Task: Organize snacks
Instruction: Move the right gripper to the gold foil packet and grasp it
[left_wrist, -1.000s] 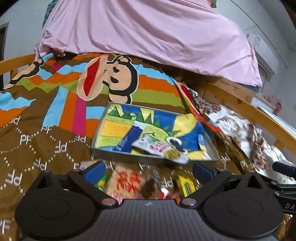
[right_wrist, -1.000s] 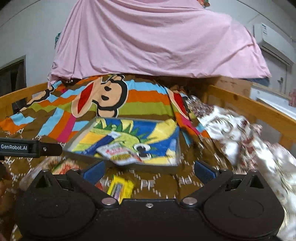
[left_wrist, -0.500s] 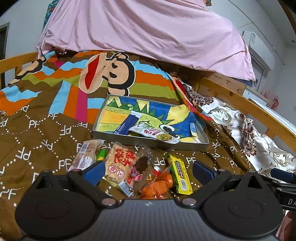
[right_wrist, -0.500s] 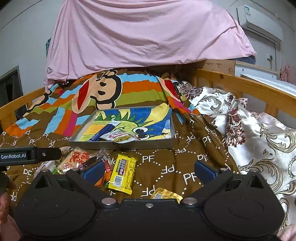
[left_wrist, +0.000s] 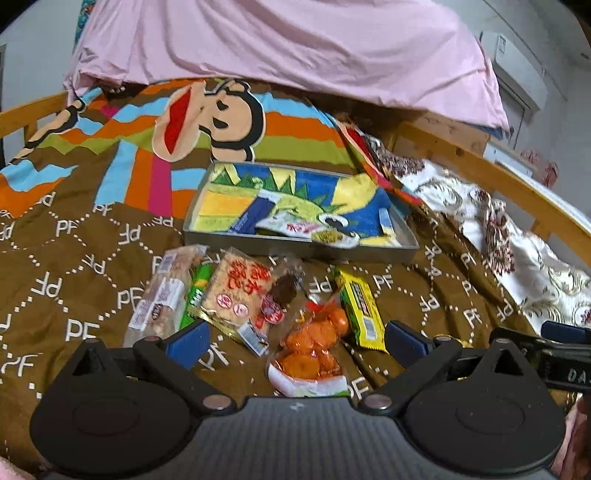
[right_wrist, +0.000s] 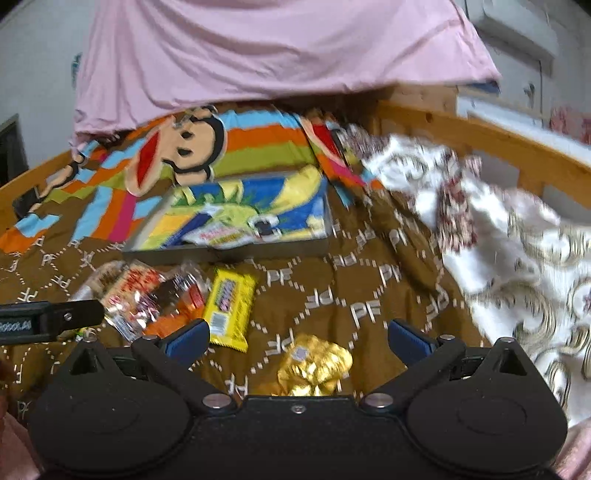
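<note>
Blanket (left_wrist: 74, 258): matt woven cloth, brown, lightly creased.
Tray (left_wrist: 295, 248): dull grey metal walls; a soft terry-like printed cloth lies inside it.
Pink sheet (left_wrist: 295, 44): thin smooth cloth, matt, behind the tray.
Floral quilt (left_wrist: 517, 258): satin cloth with a sheen, right of the tray.
Bed rail (left_wrist: 480, 173): bare smooth wood.
Yellow bar (right_wrist: 231, 308): glossy plastic wrapper, in front of the tray.
Gold packet (right_wrist: 314, 363): crinkled shiny foil.
Orange bag (left_wrist: 314, 343): clear glossy film.
Cracker pack (left_wrist: 236, 291): clear shiny plastic.
Left tool (left_wrist: 295, 341): matt black plastic, blue ribbed pads.
Right tool (right_wrist: 299, 338): the same finish.
</note>
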